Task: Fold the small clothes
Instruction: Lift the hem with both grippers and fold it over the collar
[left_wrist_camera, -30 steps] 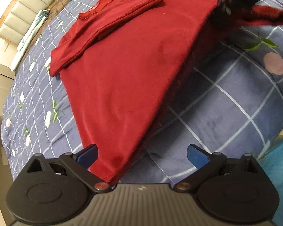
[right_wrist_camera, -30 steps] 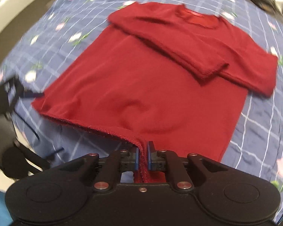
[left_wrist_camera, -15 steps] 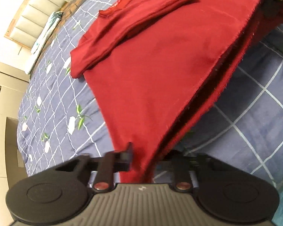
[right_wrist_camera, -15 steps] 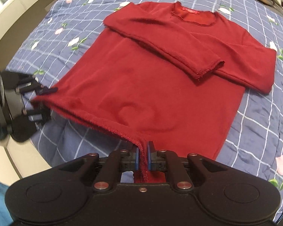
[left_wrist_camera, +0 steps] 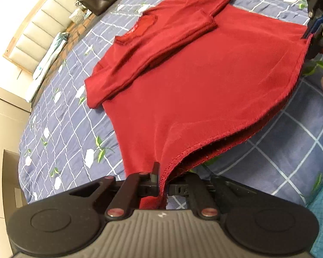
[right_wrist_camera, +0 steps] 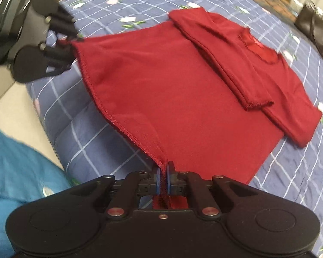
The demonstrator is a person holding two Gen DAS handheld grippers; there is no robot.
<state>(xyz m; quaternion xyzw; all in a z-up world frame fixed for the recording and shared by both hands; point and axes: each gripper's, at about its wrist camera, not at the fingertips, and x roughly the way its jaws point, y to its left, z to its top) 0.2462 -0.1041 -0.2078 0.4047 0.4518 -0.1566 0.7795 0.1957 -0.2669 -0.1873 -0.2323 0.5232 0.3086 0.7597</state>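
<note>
I am at the bottom fold of the red sweater (left_wrist_camera: 204, 90), which lies on the blue checked bedspread (left_wrist_camera: 60, 129) with both sleeves (right_wrist_camera: 230, 64) already crossed over the chest. My left tongs (left_wrist_camera: 162, 190) are pressed together on one corner of the hem, and my right tongs (right_wrist_camera: 163, 182) are pinched just as tight on the other corner. The hem (right_wrist_camera: 109, 116) hangs stretched between them, lifted off the bedspread near the foot edge of the bed, while the collar end rests flat towards the headboard (left_wrist_camera: 32, 34). Next, I judge, both corners must travel together up towards the collar (right_wrist_camera: 256, 47), kept level and taut so the body halves cleanly without dragging the sleeves askew.
</note>
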